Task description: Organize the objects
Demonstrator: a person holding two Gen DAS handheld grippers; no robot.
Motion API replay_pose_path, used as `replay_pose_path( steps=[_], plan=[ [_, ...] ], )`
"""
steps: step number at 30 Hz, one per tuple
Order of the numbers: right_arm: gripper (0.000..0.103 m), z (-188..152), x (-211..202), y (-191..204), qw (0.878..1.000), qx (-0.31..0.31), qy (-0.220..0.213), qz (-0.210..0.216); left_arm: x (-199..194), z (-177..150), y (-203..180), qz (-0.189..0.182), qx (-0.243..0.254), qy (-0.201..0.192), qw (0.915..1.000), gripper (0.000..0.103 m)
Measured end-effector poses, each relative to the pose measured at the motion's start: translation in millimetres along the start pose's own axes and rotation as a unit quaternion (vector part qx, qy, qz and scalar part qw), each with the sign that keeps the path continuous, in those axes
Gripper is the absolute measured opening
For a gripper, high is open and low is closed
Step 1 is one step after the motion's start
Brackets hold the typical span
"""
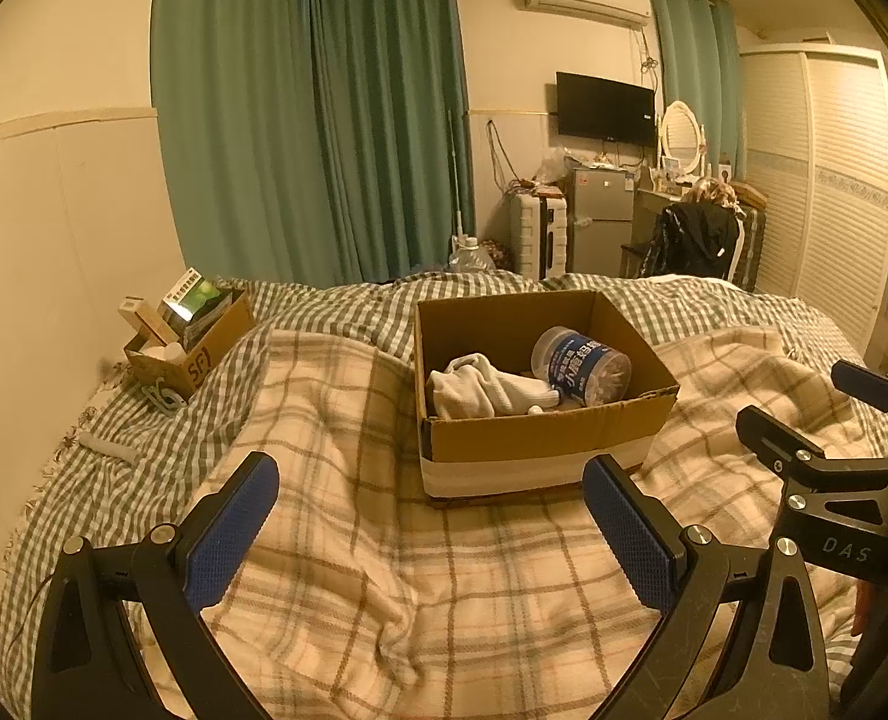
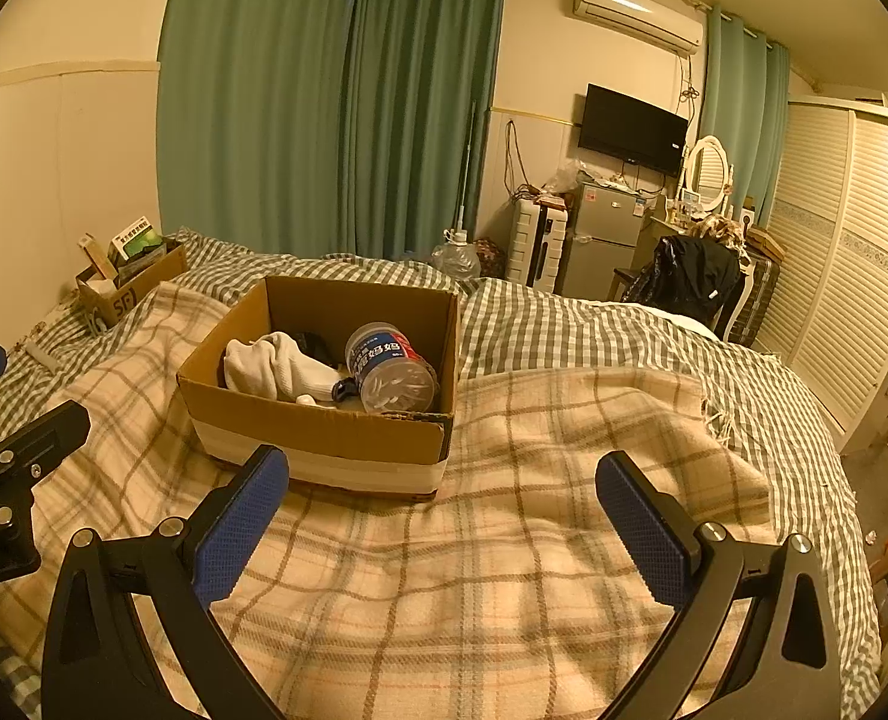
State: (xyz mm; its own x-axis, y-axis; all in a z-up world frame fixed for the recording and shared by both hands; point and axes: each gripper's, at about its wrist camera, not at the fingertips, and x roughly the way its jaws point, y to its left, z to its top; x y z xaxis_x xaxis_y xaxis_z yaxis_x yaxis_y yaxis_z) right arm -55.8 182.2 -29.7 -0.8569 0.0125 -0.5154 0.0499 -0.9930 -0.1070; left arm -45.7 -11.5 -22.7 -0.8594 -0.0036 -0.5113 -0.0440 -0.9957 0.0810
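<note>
An open cardboard box point(image 1: 540, 444) point(image 2: 324, 426) sits on the plaid blanket on the bed. Inside lie a white cloth point(image 1: 486, 390) point(image 2: 276, 369), a clear jar with a blue label point(image 1: 582, 366) point(image 2: 390, 369) on its side, and a small dark item point(image 2: 318, 348). My left gripper point(image 1: 432, 486) is open and empty, just short of the box's near wall. My right gripper point(image 2: 444, 486) is open and empty, in front of the box's right corner. The right gripper also shows in the left wrist view point(image 1: 804, 414), and one left gripper finger point(image 2: 42, 432) in the right wrist view.
A smaller cardboard box point(image 1: 192, 348) point(image 2: 126, 285) with cartons stands at the bed's far left by the wall. A small grey piece point(image 1: 108, 447) lies on the checked sheet. Beyond the bed are a water jug point(image 2: 456, 258), suitcase, fridge and a chair with a dark jacket point(image 2: 690, 282).
</note>
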Motion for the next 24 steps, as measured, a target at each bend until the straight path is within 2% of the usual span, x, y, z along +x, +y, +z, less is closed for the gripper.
replay_pose_path(
  steps=[24],
  plan=[
    [0.103, -2.2, 2.5, -0.8, 1.000, 0.000, 0.004, 0.000, 1.2, 0.6, 1.7, 0.000, -0.002, 0.002, 1.0000, 0.103]
  ],
)
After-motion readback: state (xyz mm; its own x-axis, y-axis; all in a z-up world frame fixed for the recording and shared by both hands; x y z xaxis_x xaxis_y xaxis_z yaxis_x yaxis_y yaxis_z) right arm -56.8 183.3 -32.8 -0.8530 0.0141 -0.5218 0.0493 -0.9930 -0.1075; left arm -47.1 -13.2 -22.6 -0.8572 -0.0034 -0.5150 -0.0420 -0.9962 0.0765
